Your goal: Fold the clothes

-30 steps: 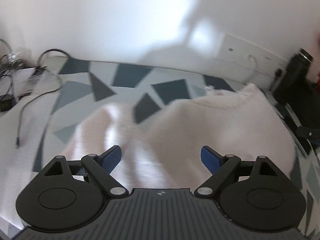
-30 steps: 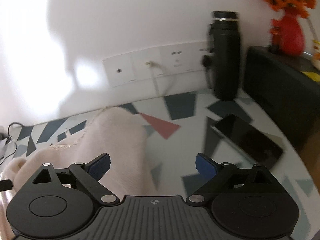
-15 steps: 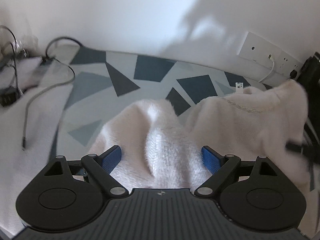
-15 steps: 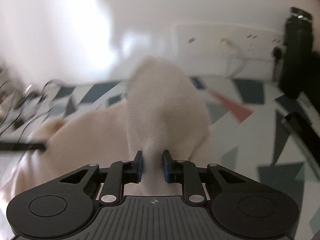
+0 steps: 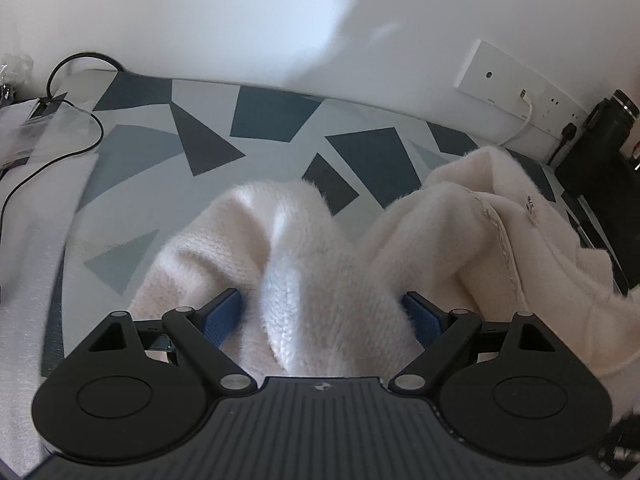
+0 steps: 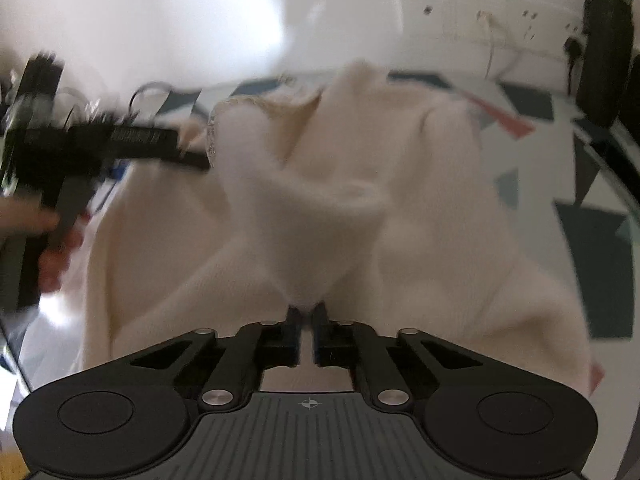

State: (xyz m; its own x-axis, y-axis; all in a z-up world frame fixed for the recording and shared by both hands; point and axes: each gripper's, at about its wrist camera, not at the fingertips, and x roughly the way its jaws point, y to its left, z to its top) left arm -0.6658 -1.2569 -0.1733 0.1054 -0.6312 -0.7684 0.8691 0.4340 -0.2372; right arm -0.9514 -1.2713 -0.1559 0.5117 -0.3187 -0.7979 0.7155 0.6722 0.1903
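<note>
A fold of the cream sweater (image 6: 360, 216) is being pinched by the right gripper (image 6: 307, 316). The left gripper (image 5: 326, 312) is being held wide, straddling a sweater ridge; patterned tabletop (image 5: 264, 116) is lying bare ahead.

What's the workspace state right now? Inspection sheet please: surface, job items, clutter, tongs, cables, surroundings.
Surface: table with grey and dark geometric pattern.
Job's things: cream fuzzy sweater, bunched, not yet folded.
Clutter: black bottle at the wall; clear plastic packaging at far left.
Grippers: left tongs open, sweater fold between the fingers; right tongs shut on sweater, cloth pulled up.
Cables: black cable looped on the table; white cable plugged into the socket.
Surroundings: white wall, socket panel.
</note>
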